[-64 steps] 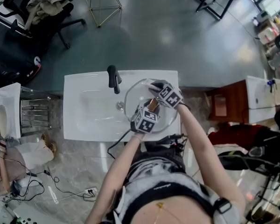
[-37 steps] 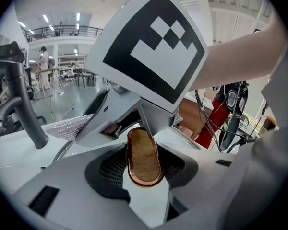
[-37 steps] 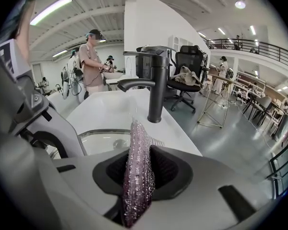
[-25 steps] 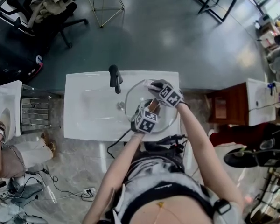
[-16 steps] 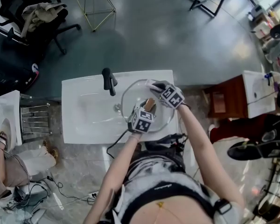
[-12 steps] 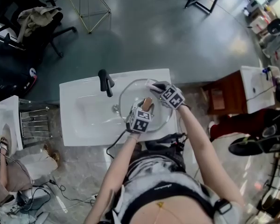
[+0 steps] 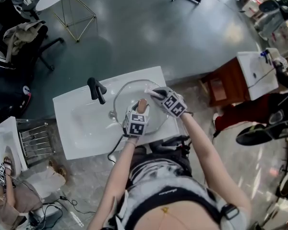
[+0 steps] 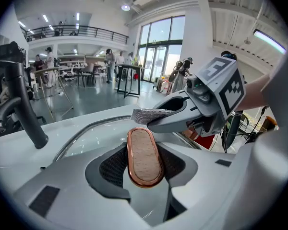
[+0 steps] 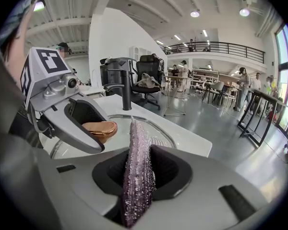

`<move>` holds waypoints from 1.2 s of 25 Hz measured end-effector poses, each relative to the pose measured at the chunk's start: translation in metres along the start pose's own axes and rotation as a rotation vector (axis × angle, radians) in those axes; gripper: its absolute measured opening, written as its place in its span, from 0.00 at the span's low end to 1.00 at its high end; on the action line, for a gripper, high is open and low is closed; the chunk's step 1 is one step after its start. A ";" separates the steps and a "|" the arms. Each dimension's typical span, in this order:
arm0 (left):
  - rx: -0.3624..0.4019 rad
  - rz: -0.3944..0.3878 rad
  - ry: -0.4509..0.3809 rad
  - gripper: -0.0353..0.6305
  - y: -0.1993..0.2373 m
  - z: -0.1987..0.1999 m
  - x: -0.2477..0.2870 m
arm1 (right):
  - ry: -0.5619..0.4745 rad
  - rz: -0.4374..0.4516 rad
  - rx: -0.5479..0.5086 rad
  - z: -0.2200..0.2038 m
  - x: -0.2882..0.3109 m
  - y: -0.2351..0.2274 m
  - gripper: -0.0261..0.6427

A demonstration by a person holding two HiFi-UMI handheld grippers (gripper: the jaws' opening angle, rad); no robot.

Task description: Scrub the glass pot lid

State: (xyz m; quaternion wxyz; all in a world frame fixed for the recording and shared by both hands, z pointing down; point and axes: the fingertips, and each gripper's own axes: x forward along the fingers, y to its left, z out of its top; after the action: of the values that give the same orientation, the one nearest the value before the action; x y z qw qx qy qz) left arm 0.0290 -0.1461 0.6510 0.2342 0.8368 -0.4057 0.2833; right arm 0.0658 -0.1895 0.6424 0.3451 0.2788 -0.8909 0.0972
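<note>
The glass pot lid (image 7: 129, 96) lies over the right part of the white sink (image 7: 77, 128). My left gripper (image 7: 140, 110) is shut on the lid's copper-rimmed wooden handle (image 8: 144, 156), which fills the jaws (image 8: 144, 152). My right gripper (image 7: 156, 94) is shut on a sparkly grey scrub pad (image 9: 137, 171), whose edge stands upright between the jaws (image 9: 139, 166). The pad's tip (image 8: 151, 115) reaches the lid's far rim, just beyond the handle. In the right gripper view, the left gripper (image 9: 62, 109) holds the handle (image 9: 100, 128) above the lid's glass (image 9: 153, 128).
A black faucet (image 7: 96, 89) stands at the sink's back, left of the lid. A red-brown cabinet (image 7: 221, 87) and a second white basin (image 7: 254, 73) are to the right. Office chairs (image 7: 19, 37), a metal rack (image 7: 36, 138) and floor cables (image 7: 62, 207) lie around.
The head view has swung, so the sink now sits lower left and tilted. Both grippers keep their holds, staying together over the lid.
</note>
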 end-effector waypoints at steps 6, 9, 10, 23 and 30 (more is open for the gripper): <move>-0.010 -0.002 0.019 0.33 -0.001 0.002 -0.007 | -0.027 -0.030 0.047 -0.011 -0.014 0.013 0.18; -0.008 0.001 0.018 0.33 0.000 0.002 -0.007 | -0.041 -0.037 0.068 -0.015 -0.021 0.019 0.18; -0.008 0.001 0.017 0.33 0.000 0.002 -0.007 | -0.045 -0.039 0.074 -0.016 -0.023 0.022 0.18; -0.007 0.006 0.018 0.32 -0.001 0.003 -0.008 | -0.066 -0.042 0.106 -0.030 -0.042 0.053 0.18; -0.001 0.016 0.018 0.33 -0.002 0.004 -0.008 | -0.038 -0.032 0.086 -0.029 -0.041 0.051 0.18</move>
State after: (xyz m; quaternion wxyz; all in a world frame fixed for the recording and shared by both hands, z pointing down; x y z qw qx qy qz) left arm 0.0276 -0.1433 0.6430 0.2361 0.8307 -0.4106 0.2925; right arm 0.0779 -0.1187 0.6378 0.3173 0.3096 -0.8876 0.1247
